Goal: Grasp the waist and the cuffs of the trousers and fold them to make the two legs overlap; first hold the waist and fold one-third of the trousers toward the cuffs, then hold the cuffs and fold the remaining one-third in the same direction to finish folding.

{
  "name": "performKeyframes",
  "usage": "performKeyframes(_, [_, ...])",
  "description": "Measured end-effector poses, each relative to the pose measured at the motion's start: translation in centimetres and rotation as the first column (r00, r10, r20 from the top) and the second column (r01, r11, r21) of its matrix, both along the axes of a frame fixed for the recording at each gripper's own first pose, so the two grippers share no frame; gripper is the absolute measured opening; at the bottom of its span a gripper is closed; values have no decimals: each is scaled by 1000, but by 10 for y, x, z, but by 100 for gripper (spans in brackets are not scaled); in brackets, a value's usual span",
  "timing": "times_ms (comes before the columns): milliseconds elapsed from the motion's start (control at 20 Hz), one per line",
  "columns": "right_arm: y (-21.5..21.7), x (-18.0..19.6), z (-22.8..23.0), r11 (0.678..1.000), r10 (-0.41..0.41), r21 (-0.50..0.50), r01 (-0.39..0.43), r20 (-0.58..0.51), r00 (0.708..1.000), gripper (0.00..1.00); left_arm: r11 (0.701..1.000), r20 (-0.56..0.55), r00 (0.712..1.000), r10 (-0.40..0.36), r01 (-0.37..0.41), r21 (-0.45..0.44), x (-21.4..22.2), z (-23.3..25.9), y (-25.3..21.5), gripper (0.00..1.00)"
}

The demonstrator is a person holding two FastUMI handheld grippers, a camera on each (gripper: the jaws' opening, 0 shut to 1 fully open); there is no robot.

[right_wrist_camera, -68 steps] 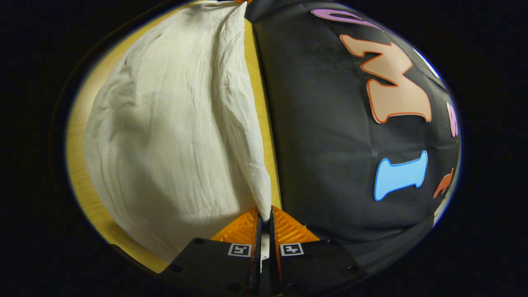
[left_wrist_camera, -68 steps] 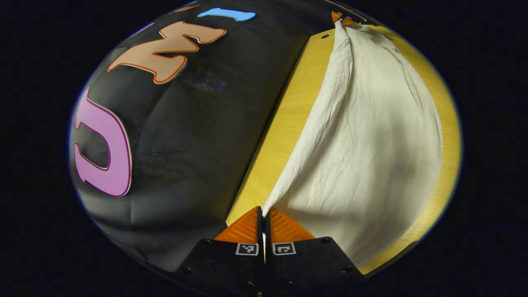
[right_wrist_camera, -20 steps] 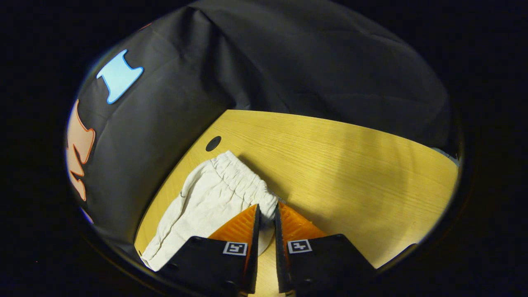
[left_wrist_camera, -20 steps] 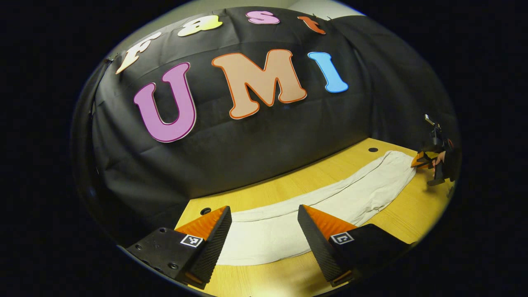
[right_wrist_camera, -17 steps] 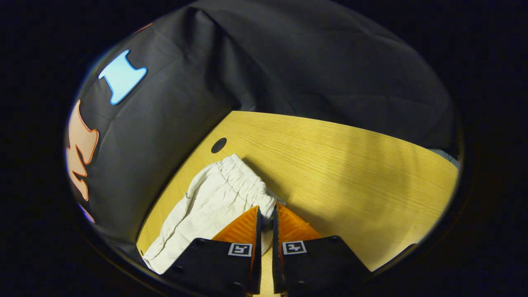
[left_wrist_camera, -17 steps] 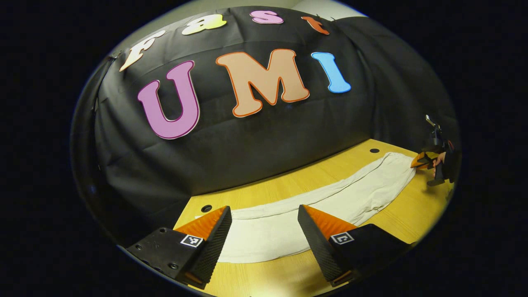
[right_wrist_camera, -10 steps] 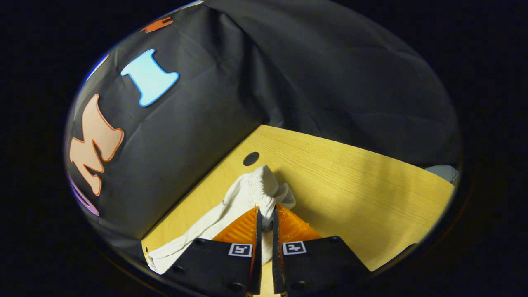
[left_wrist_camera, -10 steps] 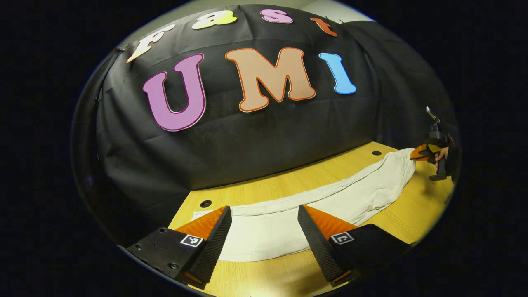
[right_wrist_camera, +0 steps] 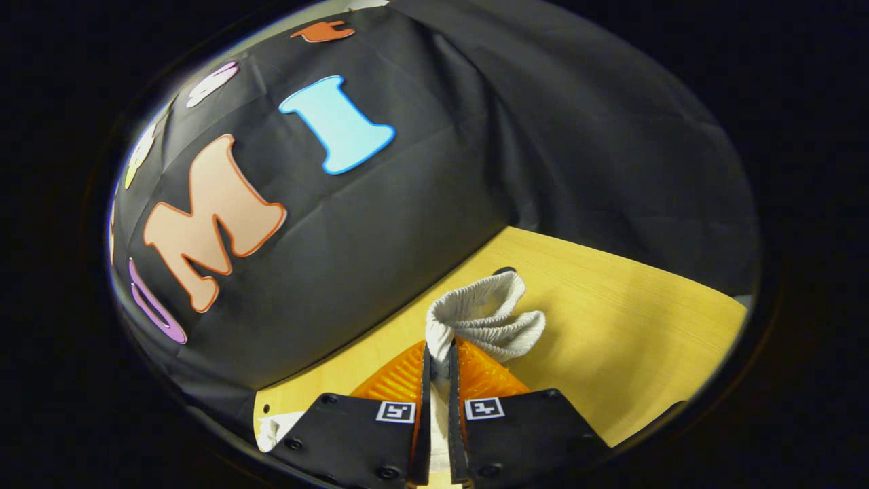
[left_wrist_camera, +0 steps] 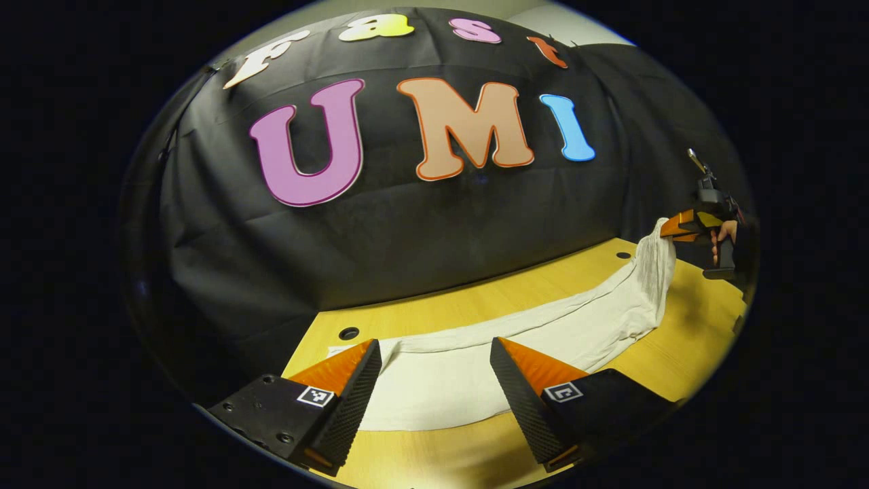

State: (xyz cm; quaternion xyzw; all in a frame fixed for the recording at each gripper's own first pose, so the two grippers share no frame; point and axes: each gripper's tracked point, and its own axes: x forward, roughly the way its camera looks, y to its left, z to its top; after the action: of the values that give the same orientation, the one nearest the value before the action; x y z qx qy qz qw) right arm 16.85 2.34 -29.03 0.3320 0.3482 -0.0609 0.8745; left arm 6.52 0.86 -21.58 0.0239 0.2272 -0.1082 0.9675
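- Gripping the gathered waistband, the right gripper [right_wrist_camera: 435, 360] has its fingers closed to a thin slit with the elastic bunched between them; holding the waist [right_wrist_camera: 483, 314] this way is, I judge, what lets that end be carried over toward the cuffs.
- Just past those fingers the waistband stands up off the table [right_wrist_camera: 631, 326] in a loose loop, so this end is lifted rather than lying flat.
- Hanging over the cuff end, the left gripper [left_wrist_camera: 434, 370] has its fingers spread wide and holds nothing (cloth shows in the gap between them, lower down, not pinched).
- That cuff end of the trousers [left_wrist_camera: 434, 387] lies flat on the table near the left gripper; left free, it probably serves as the resting end while the waist travels.
- Farther from the left gripper, the trousers run as one long pale strip along the table beside the booth wall, legs apparently already laid over each other.
- At the strip's far end the cloth rises steeply to the right gripper [left_wrist_camera: 669, 228], held by a hand [left_wrist_camera: 721, 239]; the first third-fold looks just begun.
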Motion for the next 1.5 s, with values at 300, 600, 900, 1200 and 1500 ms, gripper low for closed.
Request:
performKeyframes(300, [79, 13, 46, 995, 96, -15, -95, 83, 992, 12, 999, -9, 999, 32, -32, -12, -3, -8, 43, 96])
performKeyframes(600, [159, 12, 66, 985, 174, -3, -175, 126, 977, 12, 997, -30, 997, 68, -69, -23, -16, -19, 82, 96])
performKeyframes(900, [240, -7, 62, 962, 262, 43, -271, 142, 954, 12, 996, -50, 995, 92, -92, -9, -31, -28, 118, 96])
performKeyframes(1200, [321, -60, 30, 870, 488, 18, -493, 117, 865, 12, 994, -79, 991, 109, -111, -21, -43, -41, 136, 96])
performKeyframes(1500, [352, -96, -11, 734, 676, -76, -675, -16, 737, 13, 991, -111, 987, 118, -124, -52, -42, -61, 144, 96])
